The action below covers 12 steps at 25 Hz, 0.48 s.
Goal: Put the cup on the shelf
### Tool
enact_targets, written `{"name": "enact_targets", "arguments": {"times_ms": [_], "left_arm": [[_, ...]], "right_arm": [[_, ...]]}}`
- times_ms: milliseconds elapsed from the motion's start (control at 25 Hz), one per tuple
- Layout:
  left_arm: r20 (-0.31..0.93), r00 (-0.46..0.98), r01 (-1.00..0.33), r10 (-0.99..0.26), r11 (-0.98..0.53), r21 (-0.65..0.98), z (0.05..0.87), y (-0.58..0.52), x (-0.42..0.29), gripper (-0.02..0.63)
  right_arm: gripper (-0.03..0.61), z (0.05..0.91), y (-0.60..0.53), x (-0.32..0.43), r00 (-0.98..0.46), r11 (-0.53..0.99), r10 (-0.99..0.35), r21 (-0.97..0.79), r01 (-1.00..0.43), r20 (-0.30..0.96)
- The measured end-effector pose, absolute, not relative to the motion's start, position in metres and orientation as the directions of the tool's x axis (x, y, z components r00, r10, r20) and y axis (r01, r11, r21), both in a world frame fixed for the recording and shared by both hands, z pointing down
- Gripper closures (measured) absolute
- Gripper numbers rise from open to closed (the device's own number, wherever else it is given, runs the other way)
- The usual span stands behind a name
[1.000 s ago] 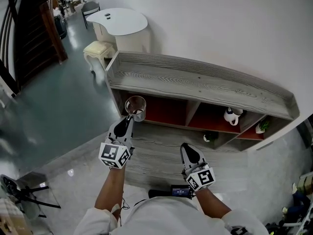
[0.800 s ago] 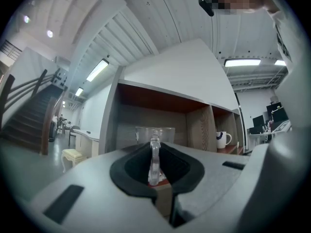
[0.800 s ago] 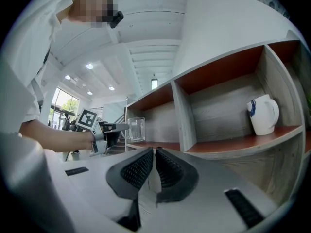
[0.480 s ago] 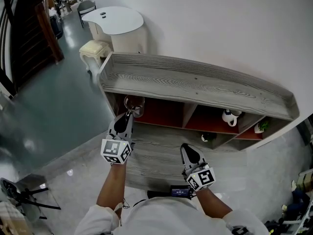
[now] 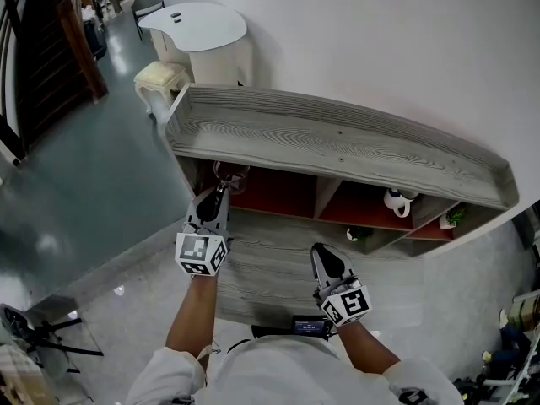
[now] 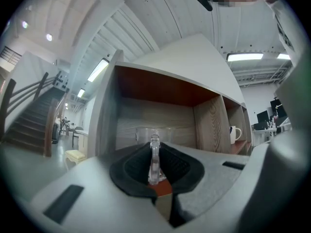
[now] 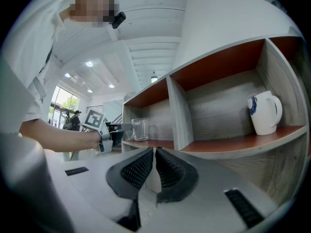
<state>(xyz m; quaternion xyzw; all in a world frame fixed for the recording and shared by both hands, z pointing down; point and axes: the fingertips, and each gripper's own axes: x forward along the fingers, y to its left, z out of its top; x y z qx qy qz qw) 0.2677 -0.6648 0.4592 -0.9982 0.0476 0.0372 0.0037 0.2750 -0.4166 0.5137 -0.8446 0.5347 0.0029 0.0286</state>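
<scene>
A clear glass cup [image 5: 229, 175] hangs from its handle [image 6: 154, 152], pinched between the jaws of my left gripper [image 5: 221, 192]. The cup sits inside the leftmost compartment of the grey wooden shelf [image 5: 337, 146], just above its red-brown floor. From the head view the shelf top hides most of the cup. In the right gripper view the cup [image 7: 139, 129] and left gripper [image 7: 115, 128] show at that compartment's mouth. My right gripper [image 5: 324, 258] hovers lower, over the grey ledge in front of the shelf. Its jaws [image 7: 154, 155] are shut with nothing between them.
A white jug [image 5: 396, 201] stands in the compartment two bays right of the cup. A small plant [image 5: 453, 218] sits at the far right, and a dark object [image 5: 363, 236] lies on the lower ledge. A round white table [image 5: 198, 28] and stool [image 5: 160, 76] stand beyond the shelf's left end.
My left gripper has carried the cup forward, from in front of the shelf into the left compartment. The right gripper has stayed put.
</scene>
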Motion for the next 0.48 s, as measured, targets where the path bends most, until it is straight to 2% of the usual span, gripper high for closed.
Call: {"name": "enact_targets", "arguments": {"times_ms": [480], "left_arm": [[-0.07,0.993,-0.096,-0.096,-0.995,0.0,0.4619,-0.6677,0.2784,0.572]], "right_arm": [[0.534,0.517,-0.4188,0.2815,0.425,-0.423,-0.905,-0.059,-0.904,-0.026]]}}
